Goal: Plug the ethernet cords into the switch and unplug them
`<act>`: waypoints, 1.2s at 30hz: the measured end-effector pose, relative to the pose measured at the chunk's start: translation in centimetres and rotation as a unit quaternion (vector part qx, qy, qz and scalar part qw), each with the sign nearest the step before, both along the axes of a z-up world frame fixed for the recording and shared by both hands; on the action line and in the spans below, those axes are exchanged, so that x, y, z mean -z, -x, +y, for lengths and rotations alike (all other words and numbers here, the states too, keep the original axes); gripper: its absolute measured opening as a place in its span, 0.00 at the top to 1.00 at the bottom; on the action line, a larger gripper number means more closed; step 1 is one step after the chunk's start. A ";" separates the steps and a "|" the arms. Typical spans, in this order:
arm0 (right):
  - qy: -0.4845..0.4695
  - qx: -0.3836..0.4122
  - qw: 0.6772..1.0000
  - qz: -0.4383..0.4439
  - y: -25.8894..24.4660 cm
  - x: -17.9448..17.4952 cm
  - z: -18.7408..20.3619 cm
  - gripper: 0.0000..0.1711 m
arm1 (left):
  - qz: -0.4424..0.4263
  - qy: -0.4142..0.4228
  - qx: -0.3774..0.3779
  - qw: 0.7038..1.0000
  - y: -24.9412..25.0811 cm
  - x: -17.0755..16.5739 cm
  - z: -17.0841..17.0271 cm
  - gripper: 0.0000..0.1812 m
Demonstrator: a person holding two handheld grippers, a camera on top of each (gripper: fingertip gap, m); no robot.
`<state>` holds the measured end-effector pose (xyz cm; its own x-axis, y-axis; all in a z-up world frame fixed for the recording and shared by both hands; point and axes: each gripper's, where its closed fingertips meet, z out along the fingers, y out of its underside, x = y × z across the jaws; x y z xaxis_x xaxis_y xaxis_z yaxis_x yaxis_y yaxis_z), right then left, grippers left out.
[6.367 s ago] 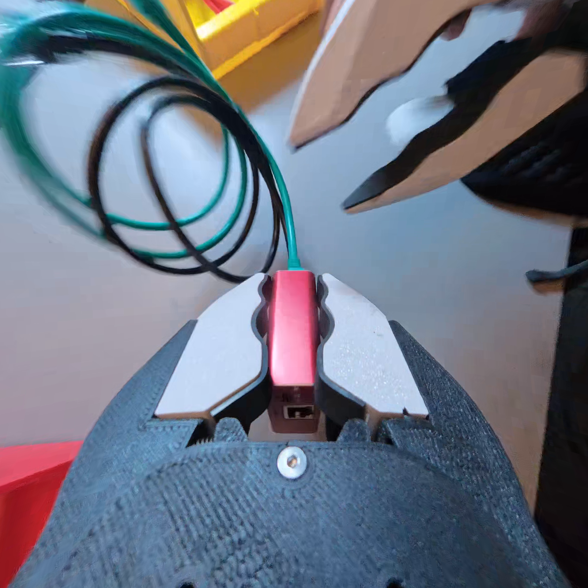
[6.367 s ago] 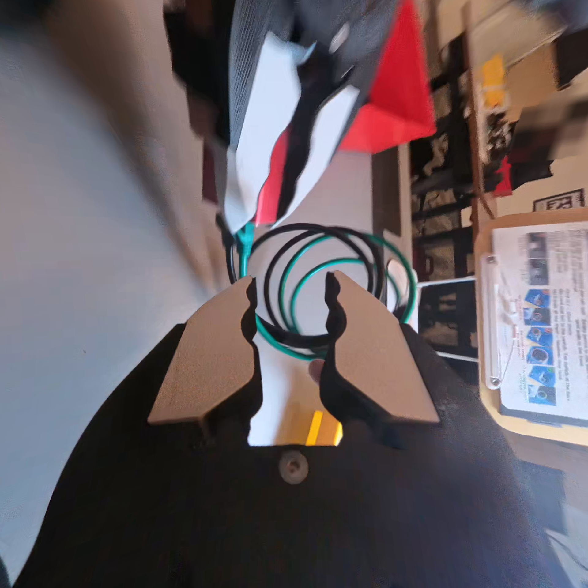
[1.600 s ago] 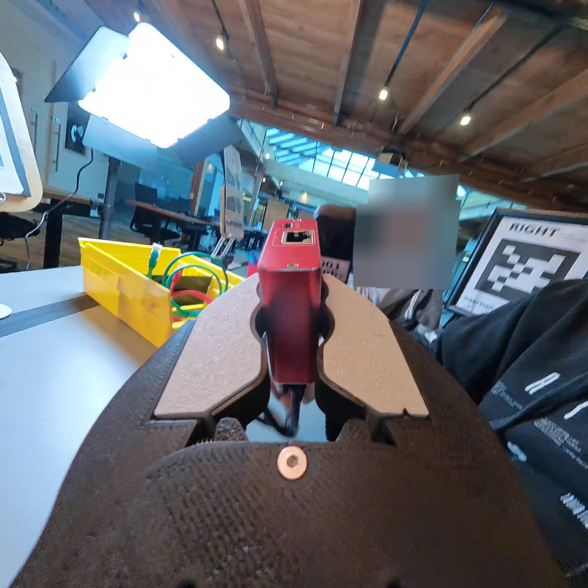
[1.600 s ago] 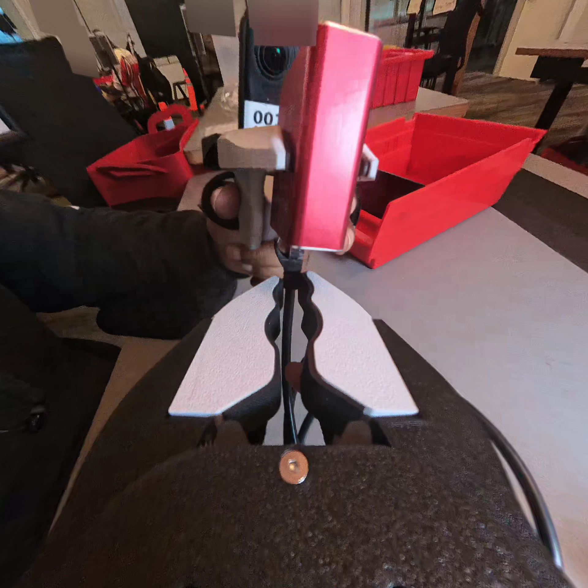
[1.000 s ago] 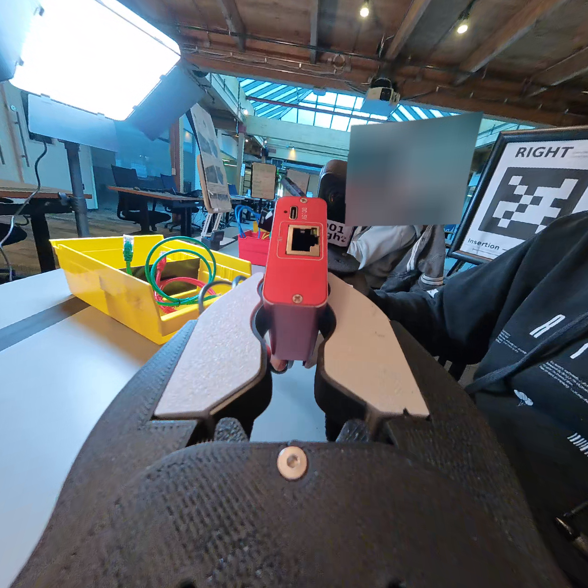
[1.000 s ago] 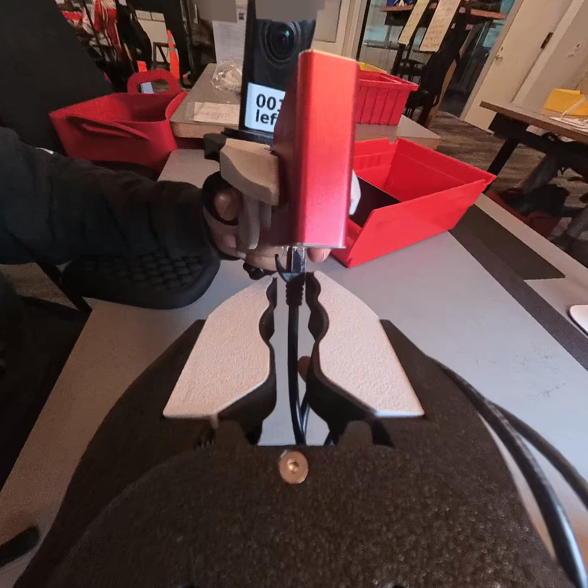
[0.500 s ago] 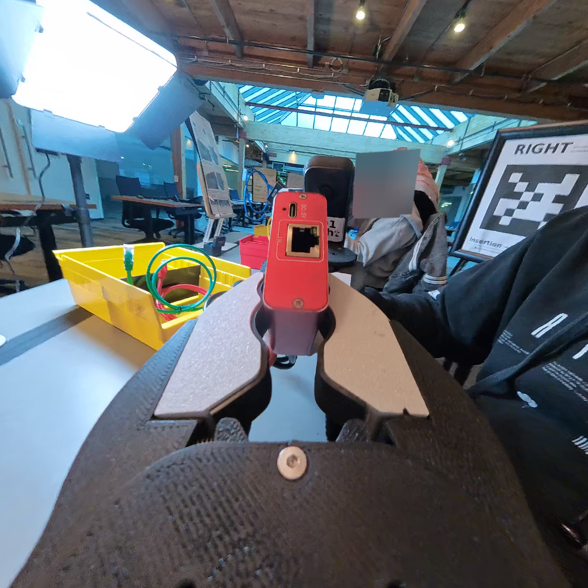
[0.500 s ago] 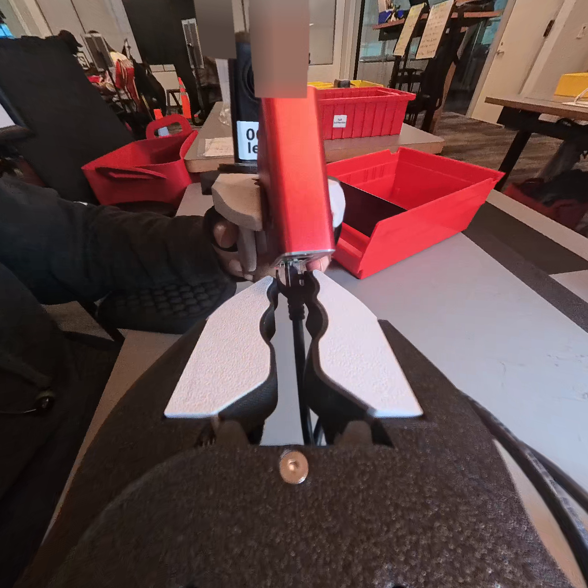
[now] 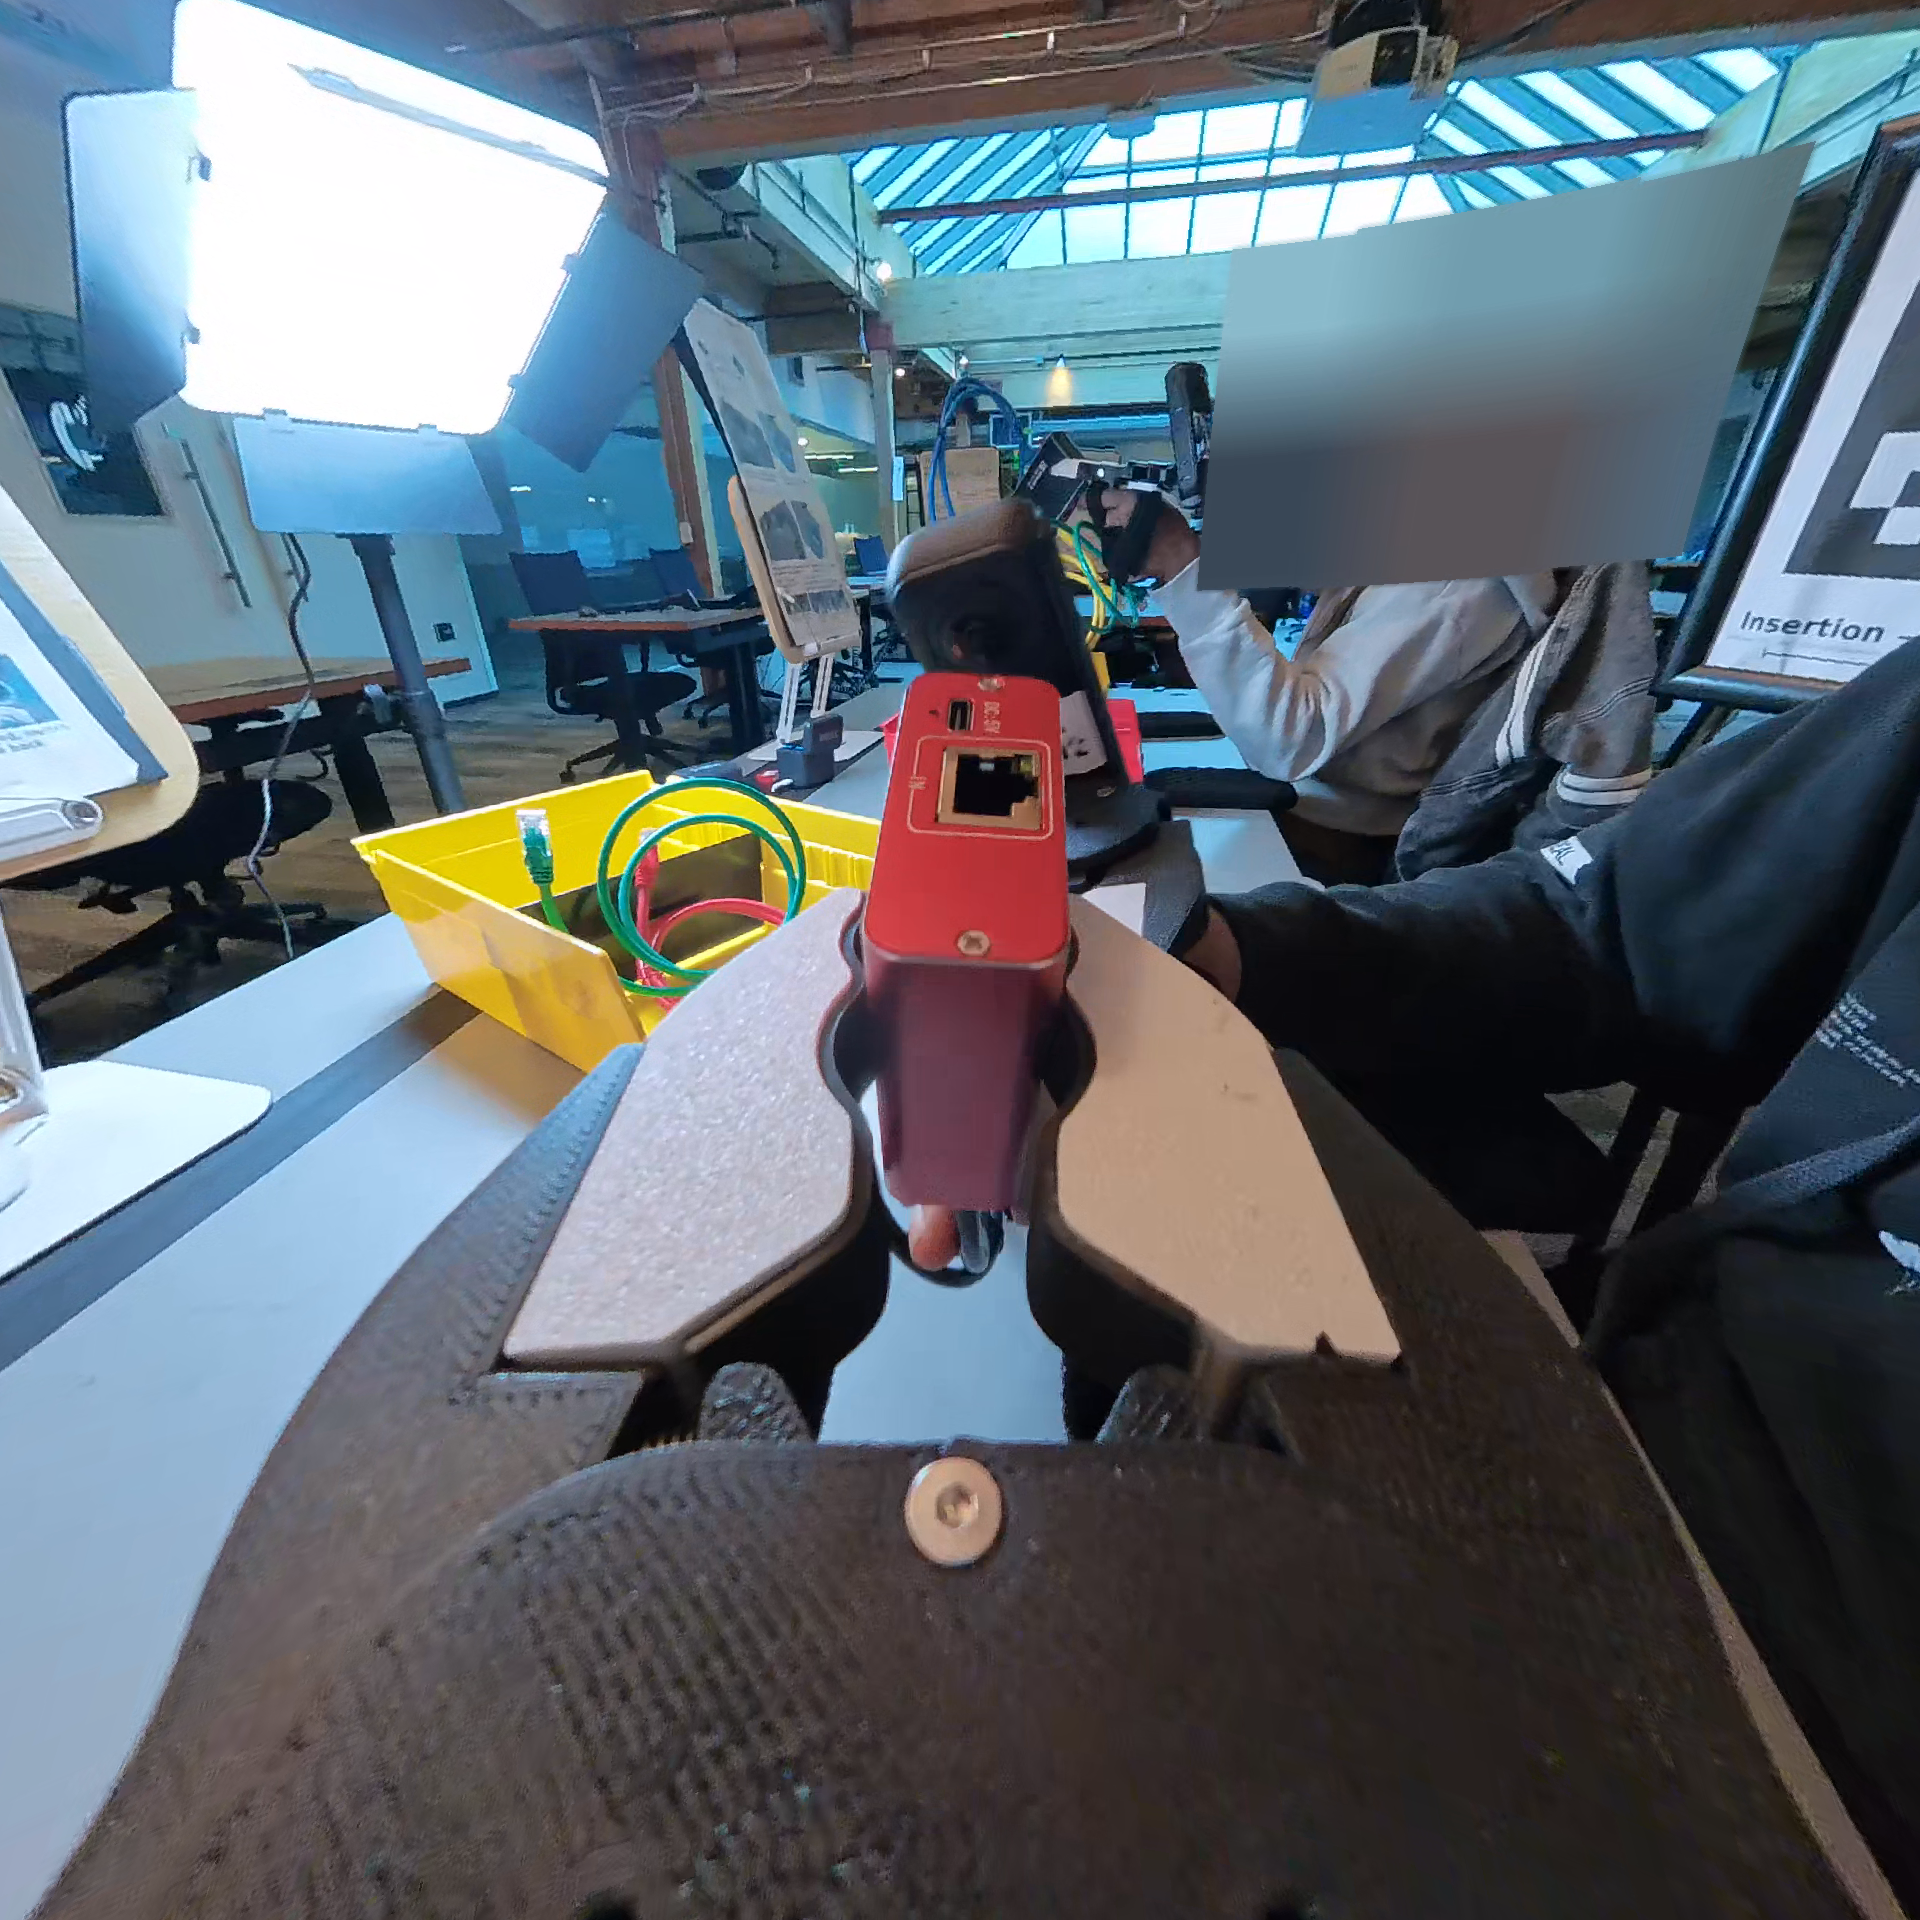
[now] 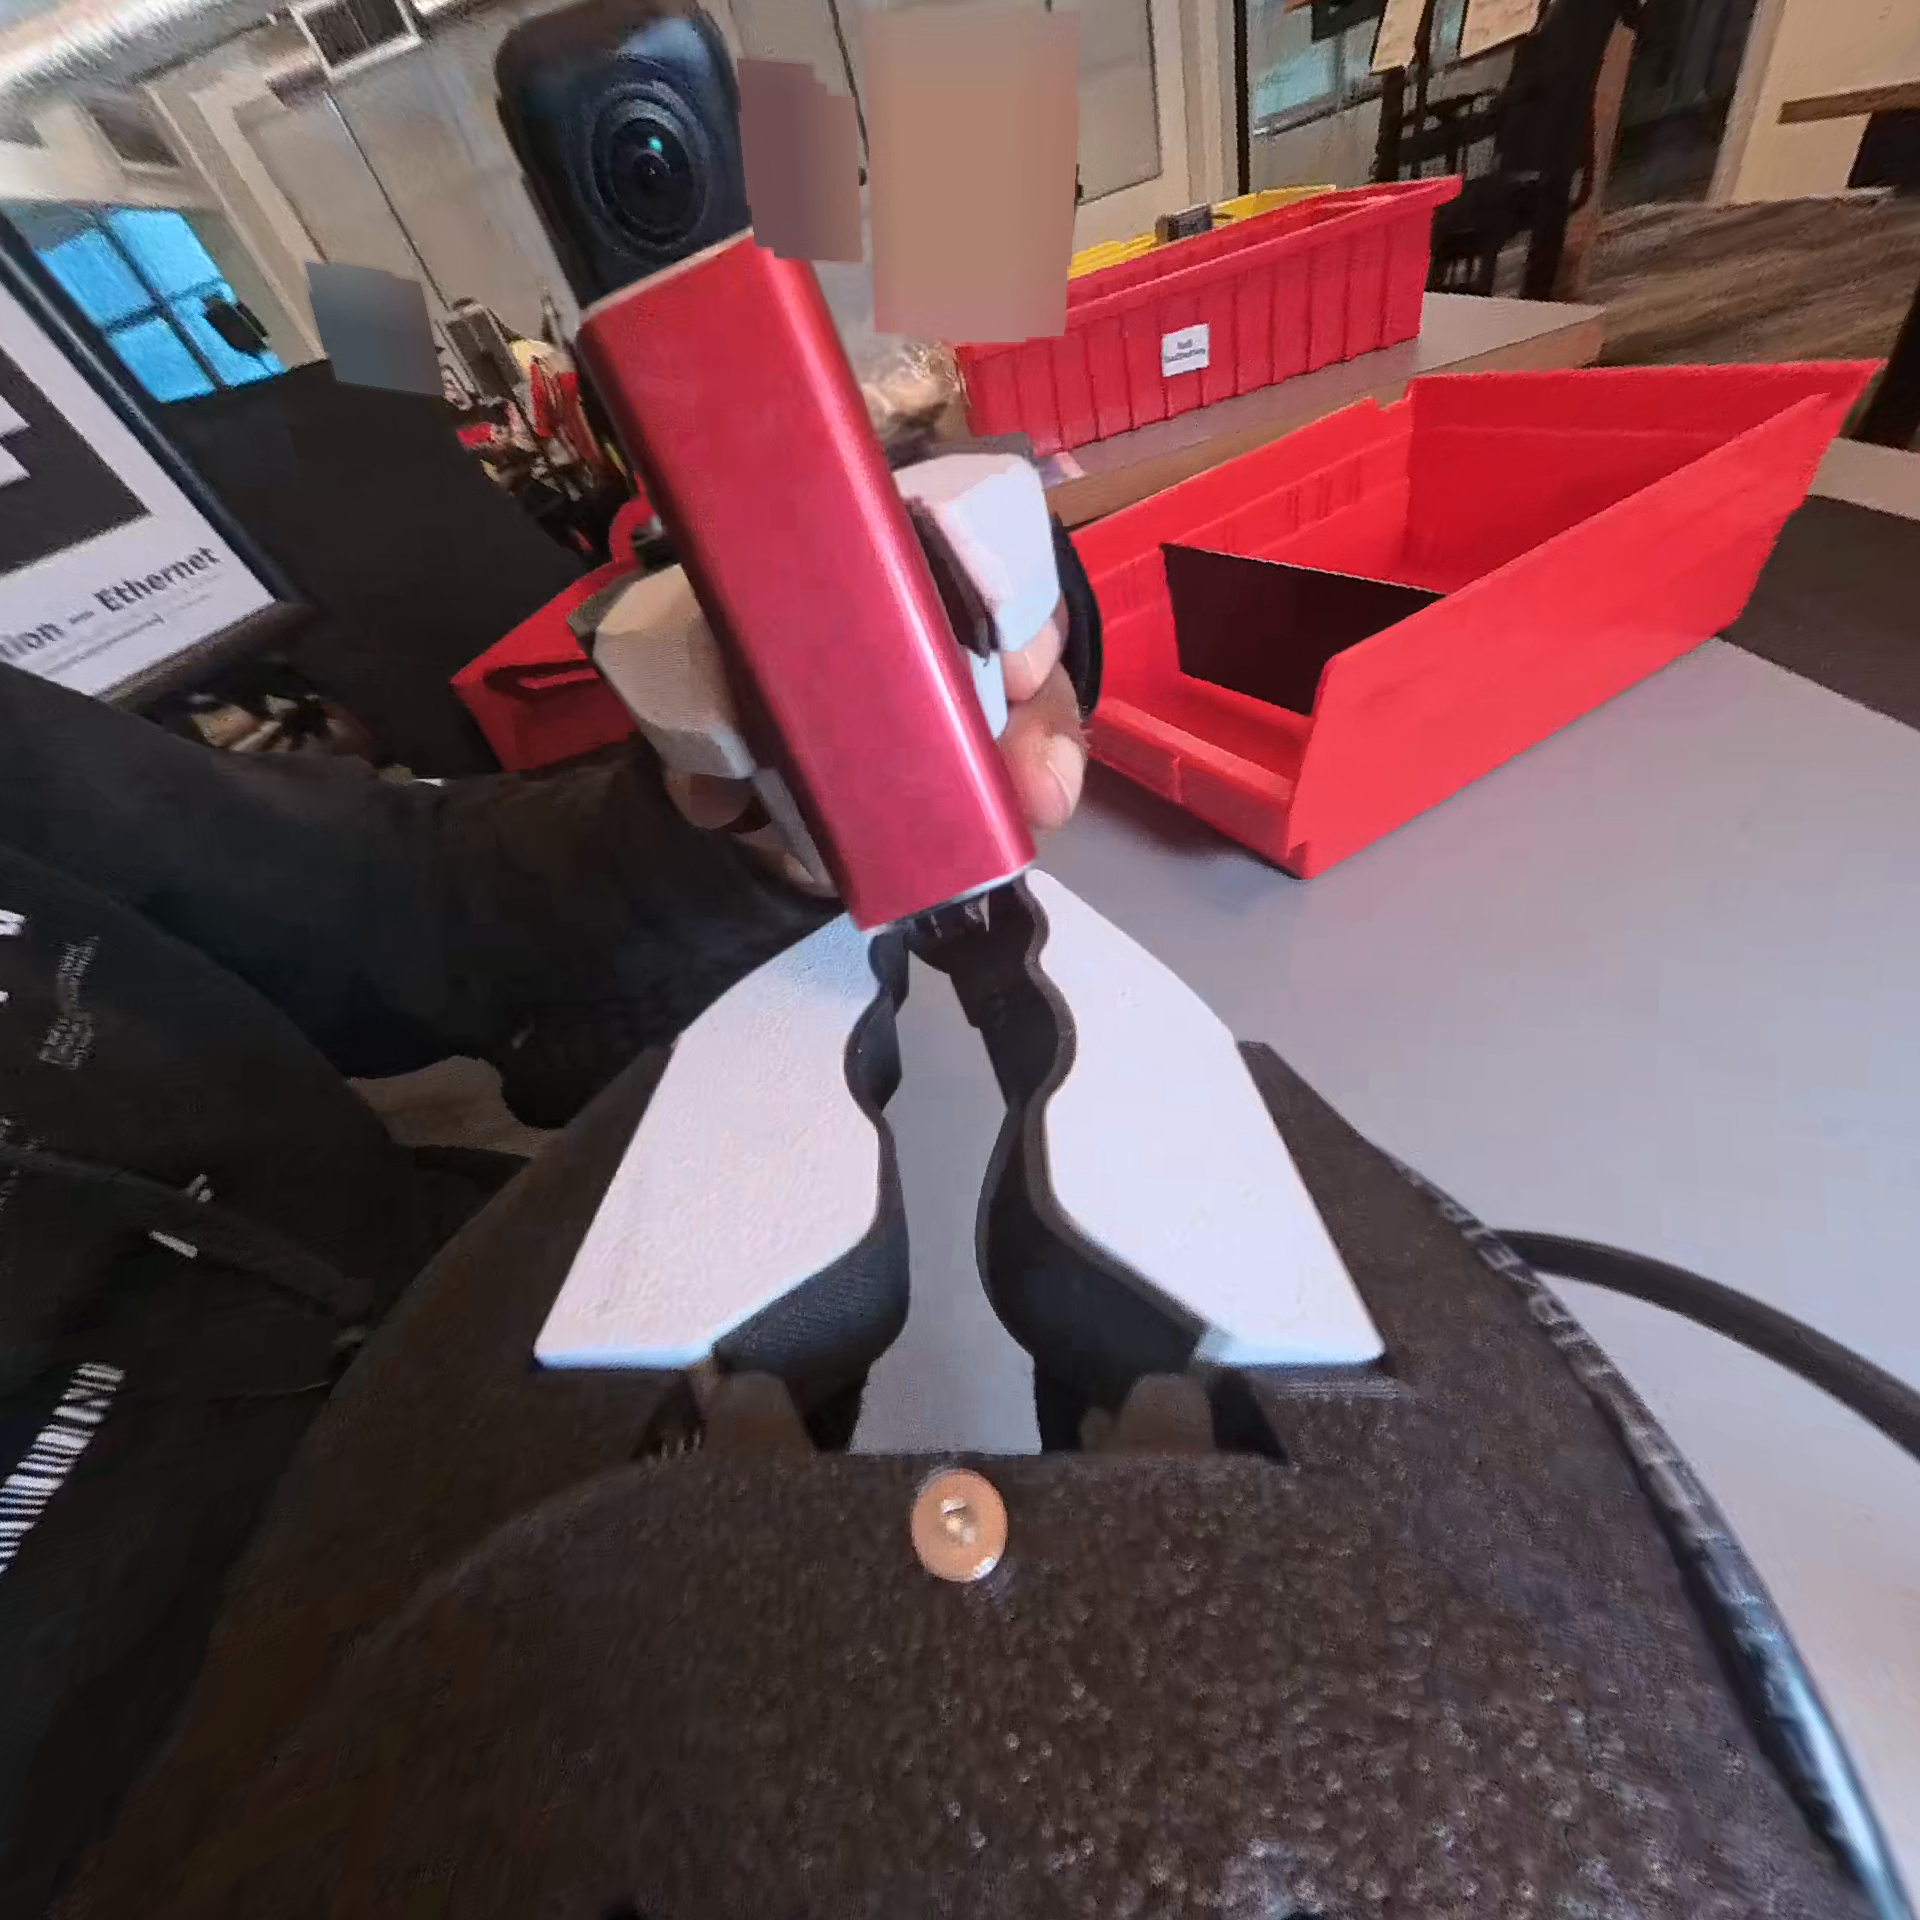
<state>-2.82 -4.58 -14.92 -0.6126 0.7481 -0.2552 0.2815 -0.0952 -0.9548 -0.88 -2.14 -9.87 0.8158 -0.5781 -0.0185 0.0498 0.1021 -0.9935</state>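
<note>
The left hand-held gripper (image 9: 961, 1029) clamps the red metal box-shaped switch (image 9: 966, 935). The right hand-held gripper (image 10: 961, 956), narrow, pinches the black ethernet cord's plug (image 10: 982, 971) at the switch's 6 o'clock end; whether plugging or unplugging, I cannot tell, and next it needs a straight move along the port.

Switch held up between my two grippers, above the table.

My left gripper (image 9: 961, 1023) clamps the switch (image 9: 966, 935) upright, its open port facing me; my right gripper (image 10: 961, 971) sits below the switch's lower end, closed on the cord (image 10: 982, 987) plugged in there. On the table (image 9: 208, 1299), a bin (image 9: 499, 935) with coiled cords (image 9: 696, 883) lies ahead to the left of my left gripper. In the right wrist view, another bin (image 10: 1455, 644) lies right of the switch, with a further bin (image 10: 1226, 301) behind it.
</note>
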 end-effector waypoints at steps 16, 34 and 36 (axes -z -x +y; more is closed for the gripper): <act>0.079 -0.004 0.997 -0.007 0.2 -0.8 0.3 0.91 | -0.087 -0.022 0.017 0.996 0.6 -0.9 0.0 0.84; -0.069 0.122 0.985 0.096 -1.8 -6.2 5.1 0.92 | -0.093 -0.041 -0.054 0.993 4.2 -2.3 -0.6 0.84; -0.069 0.158 0.980 0.097 -2.4 -8.2 8.7 0.92 | -0.106 -0.005 -0.069 0.992 5.1 -0.5 0.5 0.84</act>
